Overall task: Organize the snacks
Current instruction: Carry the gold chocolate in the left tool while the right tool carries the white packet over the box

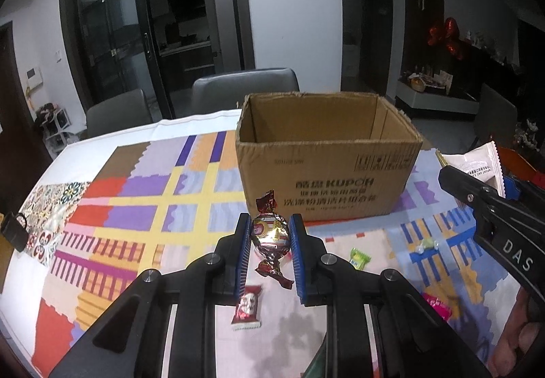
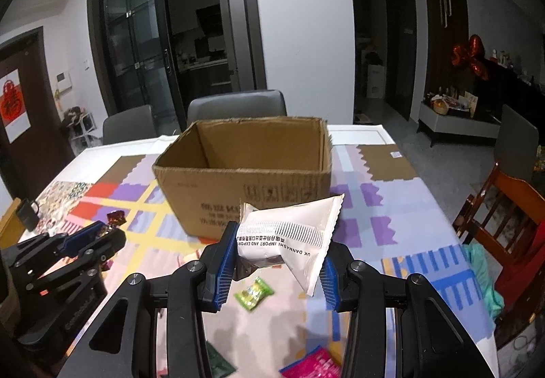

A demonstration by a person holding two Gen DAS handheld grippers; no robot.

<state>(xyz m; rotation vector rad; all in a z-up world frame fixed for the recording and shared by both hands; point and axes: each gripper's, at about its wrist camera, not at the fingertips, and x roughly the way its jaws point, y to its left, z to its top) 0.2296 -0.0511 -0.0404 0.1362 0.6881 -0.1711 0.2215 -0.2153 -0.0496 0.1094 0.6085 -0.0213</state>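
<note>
An open cardboard box (image 1: 327, 173) (image 2: 238, 187) stands on the patterned tablecloth ahead of both grippers. My left gripper (image 1: 270, 235) is shut on a foil-wrapped twist candy (image 1: 270, 236), red and silver, lifted above the cloth. It also shows at the left of the right wrist view (image 2: 109, 228). My right gripper (image 2: 277, 252) is shut on a white snack packet (image 2: 293, 235) with black print, held up in front of the box. That packet (image 1: 477, 163) and the right gripper appear at the right edge of the left wrist view.
Loose snacks lie on the cloth: a red-white wrapped sweet (image 1: 248, 306), a green candy (image 1: 358, 257) (image 2: 253, 293), a pale candy (image 1: 425, 245), a pink packet (image 2: 313, 364) and a dark green packet (image 2: 218, 364). A black mug (image 2: 27, 214) sits far left. Grey chairs stand behind the table, a wooden chair (image 2: 504, 218) at right.
</note>
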